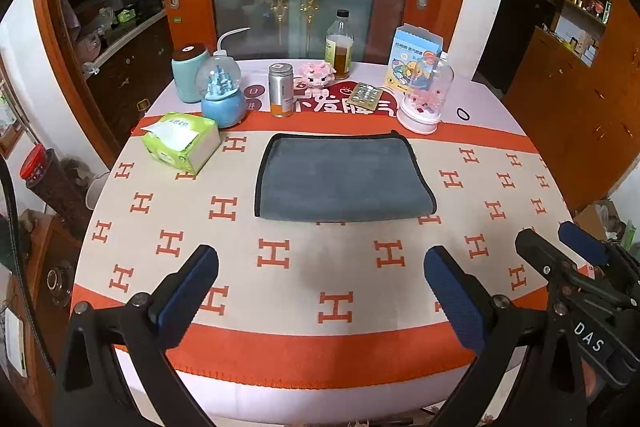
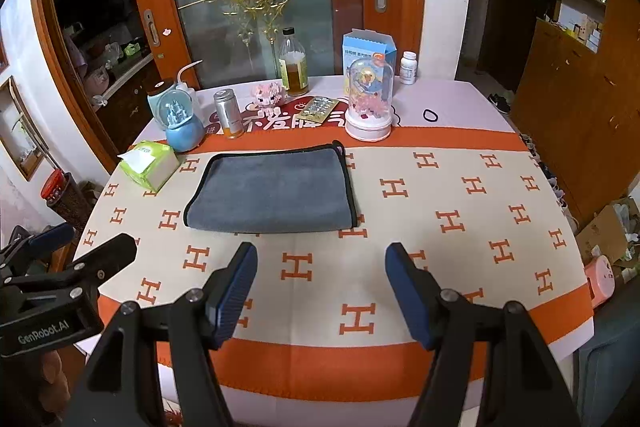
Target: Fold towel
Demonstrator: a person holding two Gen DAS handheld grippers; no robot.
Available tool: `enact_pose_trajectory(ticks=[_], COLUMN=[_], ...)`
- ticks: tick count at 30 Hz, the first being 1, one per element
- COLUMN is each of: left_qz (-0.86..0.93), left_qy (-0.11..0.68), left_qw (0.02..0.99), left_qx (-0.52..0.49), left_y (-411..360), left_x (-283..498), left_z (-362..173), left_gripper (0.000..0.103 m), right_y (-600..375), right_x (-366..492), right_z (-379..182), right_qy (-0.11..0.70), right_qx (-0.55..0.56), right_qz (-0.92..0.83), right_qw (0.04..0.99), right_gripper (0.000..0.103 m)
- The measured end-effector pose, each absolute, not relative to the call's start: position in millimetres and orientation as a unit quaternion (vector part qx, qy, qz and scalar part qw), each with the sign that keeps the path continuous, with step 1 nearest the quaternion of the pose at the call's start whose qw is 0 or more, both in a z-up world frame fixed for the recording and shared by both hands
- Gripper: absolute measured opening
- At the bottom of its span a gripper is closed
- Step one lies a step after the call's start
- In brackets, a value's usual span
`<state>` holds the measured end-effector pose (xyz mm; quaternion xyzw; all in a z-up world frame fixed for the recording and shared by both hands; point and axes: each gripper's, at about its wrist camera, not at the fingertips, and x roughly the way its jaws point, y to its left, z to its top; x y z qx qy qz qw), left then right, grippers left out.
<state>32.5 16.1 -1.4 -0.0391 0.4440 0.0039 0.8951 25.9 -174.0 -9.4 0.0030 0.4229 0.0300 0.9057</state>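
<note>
A grey towel with black piping lies flat on the H-patterned cloth, folded with its fold along the near edge; it also shows in the right wrist view. My left gripper is open and empty, held above the table's near part, short of the towel. My right gripper is open and empty, near the table's front edge, in front and to the right of the towel. The right gripper also shows at the right edge of the left wrist view.
Behind the towel stand a tissue pack, a blue snow globe, a metal can, a bottle, a pill blister, a pink dome toy and a black hair tie. Cabinets flank the table.
</note>
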Motion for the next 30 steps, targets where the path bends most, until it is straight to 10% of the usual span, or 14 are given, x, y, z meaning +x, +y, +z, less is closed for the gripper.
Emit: enact_pose_trajectory(ticks=[30], left_qz=[-0.001], left_qy=[0.440], left_qw=[0.898], left_qx=[-0.019], left_y=[-1], left_x=[23], left_z=[0], left_gripper=[0.102], right_y=[-184], right_x=[15], right_z=[-16], right_qy=[0.433], right_qx=[0.003], right_qz=[0.017], right_qw=[0.901], right_gripper=[0.067])
